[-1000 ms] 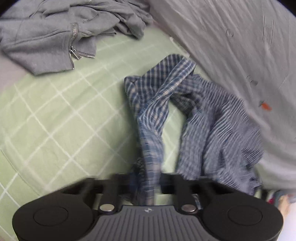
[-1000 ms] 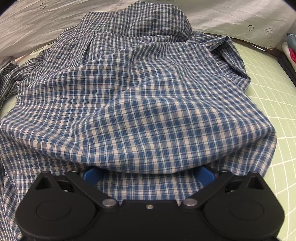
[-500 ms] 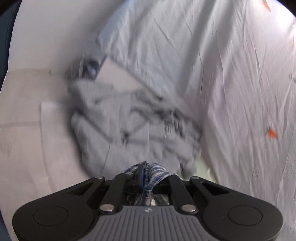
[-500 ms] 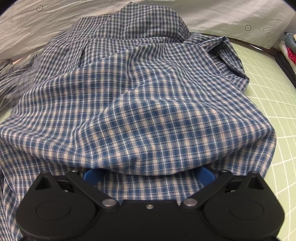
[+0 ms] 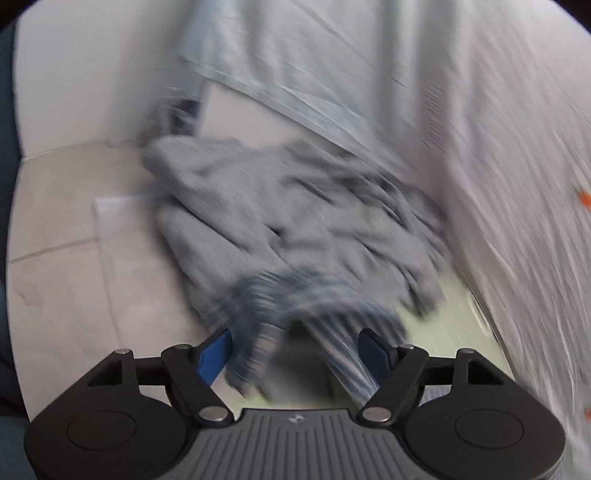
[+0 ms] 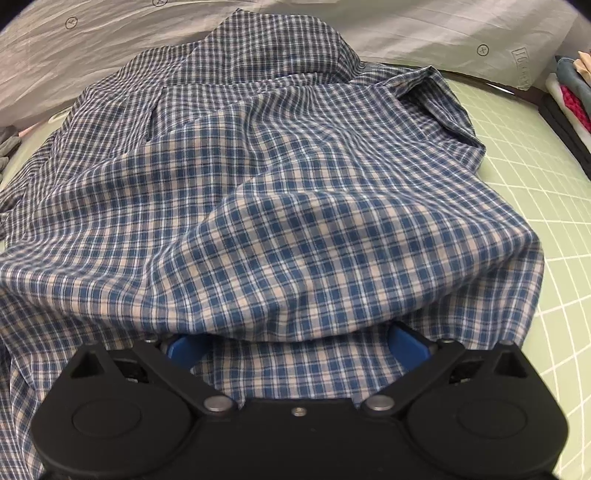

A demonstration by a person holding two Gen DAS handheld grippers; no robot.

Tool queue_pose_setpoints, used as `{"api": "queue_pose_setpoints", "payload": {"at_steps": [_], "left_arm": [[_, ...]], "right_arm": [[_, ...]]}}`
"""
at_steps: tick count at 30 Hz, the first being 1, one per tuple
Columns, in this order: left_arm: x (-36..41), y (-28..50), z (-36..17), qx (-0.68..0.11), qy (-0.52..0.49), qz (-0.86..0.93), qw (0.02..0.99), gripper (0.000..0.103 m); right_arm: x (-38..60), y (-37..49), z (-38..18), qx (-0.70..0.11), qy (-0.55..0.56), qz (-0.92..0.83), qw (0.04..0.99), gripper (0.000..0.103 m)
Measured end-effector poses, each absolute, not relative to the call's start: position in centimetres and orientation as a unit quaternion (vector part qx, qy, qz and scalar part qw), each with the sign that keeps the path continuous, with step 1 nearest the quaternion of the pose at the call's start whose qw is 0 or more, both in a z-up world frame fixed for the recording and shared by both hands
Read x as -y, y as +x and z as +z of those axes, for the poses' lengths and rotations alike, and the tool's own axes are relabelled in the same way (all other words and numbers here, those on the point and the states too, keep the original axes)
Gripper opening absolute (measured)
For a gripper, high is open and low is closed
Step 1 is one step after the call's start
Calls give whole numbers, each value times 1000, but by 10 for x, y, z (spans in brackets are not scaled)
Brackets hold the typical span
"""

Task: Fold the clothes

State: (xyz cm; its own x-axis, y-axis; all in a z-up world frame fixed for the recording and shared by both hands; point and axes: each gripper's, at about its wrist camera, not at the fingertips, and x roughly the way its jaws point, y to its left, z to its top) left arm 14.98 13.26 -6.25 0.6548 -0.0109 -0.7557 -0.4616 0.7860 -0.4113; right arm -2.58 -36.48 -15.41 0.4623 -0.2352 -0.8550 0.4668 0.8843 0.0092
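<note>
Between the left jaws: a bunched, motion-blurred fold of the plaid shirt (image 5: 295, 314) lies in the gap, and the blue pads (image 5: 216, 354) stand wide apart on either side of it, so the left gripper (image 5: 295, 350) is released rather than pinching.
Ahead of the left jaws: a crumpled grey garment (image 5: 295, 214) is heaped just beyond the plaid fold, and the plaid overlaps its near edge.
Right of the left jaws: a strip of the green gridded mat (image 5: 443, 317) shows, with a wrinkled white sheet (image 5: 517, 184) rising past it.
Left of the left jaws: pale tiled floor (image 5: 55, 240).
Over the right jaws: the plaid shirt (image 6: 258, 203) drapes across the right gripper (image 6: 299, 343) and covers the fingertips; only the blue pads (image 6: 410, 345) peek out beneath the cloth, spread wide, with plaid cloth lying between them, so this gripper is open too.
Ahead of the right jaws: the shirt spreads in soft folds toward the white sheet (image 6: 424, 29) at the back.
Right of the right jaws: the green mat (image 6: 546, 206) lies bare, and a stack of folded clothes (image 6: 572, 88) sits at its far edge.
</note>
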Motion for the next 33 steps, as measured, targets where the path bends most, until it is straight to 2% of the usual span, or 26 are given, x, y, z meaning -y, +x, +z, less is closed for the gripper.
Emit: {"api": "queue_pose_setpoints", "payload": {"at_steps": [1,4,15,22,27,30,33], "left_arm": [[-122,143,-61,-394,-288,130,863,88],[-91,125,-56,-397,-252,120,874,91],[62,64,-76,-495,-166,-47,852,93],[124,45,-98,-529,-101,-70,840,93],[133,54,-119,-558,-108,-20,822,93],[133,68,-127,-571,-124,9,812,93],[140,84,-131,-577,-108,27,809,101]], "right_arm": [[364,-27,-153,-474,122,-206,848,103],[364,-34,-143,-450,123,-190,864,103],[423,-103,-78,-331,164,-169,914,103],[501,-120,-86,-308,253,-226,889,103],[535,-96,-106,-344,264,-224,873,103],[552,-79,-116,-352,277,-233,863,88],[566,-63,-127,-355,288,-233,858,78]]}}
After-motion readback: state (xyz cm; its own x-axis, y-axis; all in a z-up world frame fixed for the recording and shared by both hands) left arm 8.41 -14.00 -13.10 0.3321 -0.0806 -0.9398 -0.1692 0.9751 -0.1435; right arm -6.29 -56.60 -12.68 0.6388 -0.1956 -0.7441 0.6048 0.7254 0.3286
